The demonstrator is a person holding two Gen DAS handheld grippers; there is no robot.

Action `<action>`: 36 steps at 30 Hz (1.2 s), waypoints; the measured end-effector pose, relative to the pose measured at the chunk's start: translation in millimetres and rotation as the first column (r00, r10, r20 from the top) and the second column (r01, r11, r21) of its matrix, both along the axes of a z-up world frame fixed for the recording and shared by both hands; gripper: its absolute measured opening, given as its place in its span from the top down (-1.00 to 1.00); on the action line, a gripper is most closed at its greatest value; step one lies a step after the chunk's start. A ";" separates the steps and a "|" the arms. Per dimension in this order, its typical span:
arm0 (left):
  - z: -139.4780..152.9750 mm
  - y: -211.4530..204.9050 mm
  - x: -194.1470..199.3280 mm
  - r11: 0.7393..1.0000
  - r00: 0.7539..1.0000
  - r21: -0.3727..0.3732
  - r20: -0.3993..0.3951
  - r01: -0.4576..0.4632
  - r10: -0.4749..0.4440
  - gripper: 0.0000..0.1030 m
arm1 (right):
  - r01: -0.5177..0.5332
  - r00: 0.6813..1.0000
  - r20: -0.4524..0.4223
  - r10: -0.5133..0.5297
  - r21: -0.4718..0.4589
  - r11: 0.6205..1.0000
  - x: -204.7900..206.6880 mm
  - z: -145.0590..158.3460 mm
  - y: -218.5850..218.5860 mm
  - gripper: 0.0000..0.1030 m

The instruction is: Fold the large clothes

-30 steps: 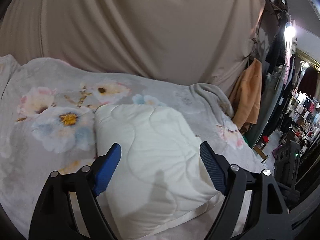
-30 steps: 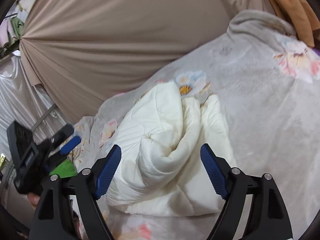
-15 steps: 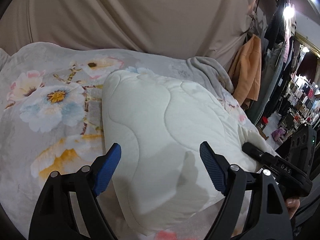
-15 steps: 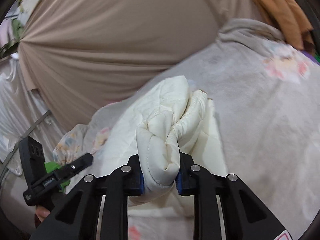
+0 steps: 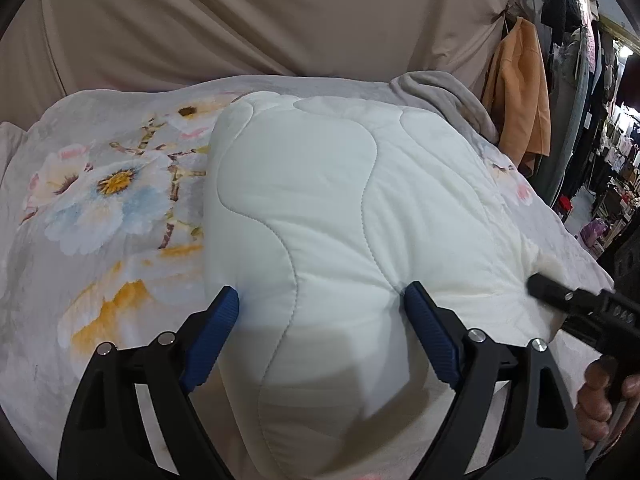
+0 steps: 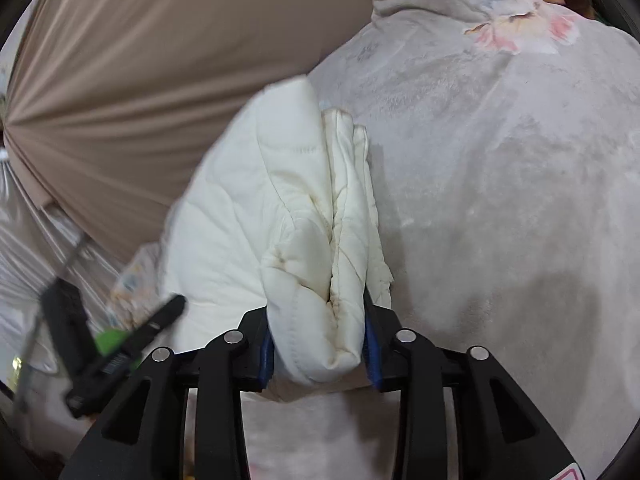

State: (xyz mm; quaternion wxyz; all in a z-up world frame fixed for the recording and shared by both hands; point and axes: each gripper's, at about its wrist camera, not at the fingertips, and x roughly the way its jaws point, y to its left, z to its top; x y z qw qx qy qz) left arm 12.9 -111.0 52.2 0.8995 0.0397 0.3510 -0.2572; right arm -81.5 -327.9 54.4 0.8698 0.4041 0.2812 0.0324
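A folded white quilted garment lies on a grey floral blanket. My left gripper is open, its blue pads on either side of the garment's near edge. My right gripper is shut on the bunched layered end of the same garment. The right gripper's body shows at the right edge of the left wrist view, and the left gripper shows blurred at the lower left of the right wrist view.
A beige curtain hangs behind the bed. An orange garment and dark clothes hang at the right, with shop racks beyond. The blanket spreads to the right of the garment.
My right gripper closed on the garment's bunched end and holds it. My left gripper moved forward until its open pads straddle the garment's near edge.
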 end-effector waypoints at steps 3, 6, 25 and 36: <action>1.7 0.6 2.4 1.000 1.000 -0.007 -0.003 -0.016 0.016 -0.61 | 0.060 0.997 0.066 -0.049 -0.182 0.981 -0.8 50.0 12.9 0.33; 5.5 0.1 3.9 1.000 1.000 -0.013 -0.011 -0.007 0.007 -0.61 | 0.090 0.990 0.136 -0.044 -0.351 0.932 17.1 91.0 28.9 0.35; -1.4 -13.0 1.1 0.999 0.998 0.004 0.029 0.047 -0.047 -0.79 | -0.105 0.985 -0.163 0.058 -0.296 0.949 173.1 -13.8 9.7 0.98; -7.2 -15.8 4.3 0.999 1.000 0.037 0.014 0.020 -0.021 -0.82 | -0.047 0.994 -0.106 0.020 -0.260 0.964 156.6 -4.3 7.1 0.97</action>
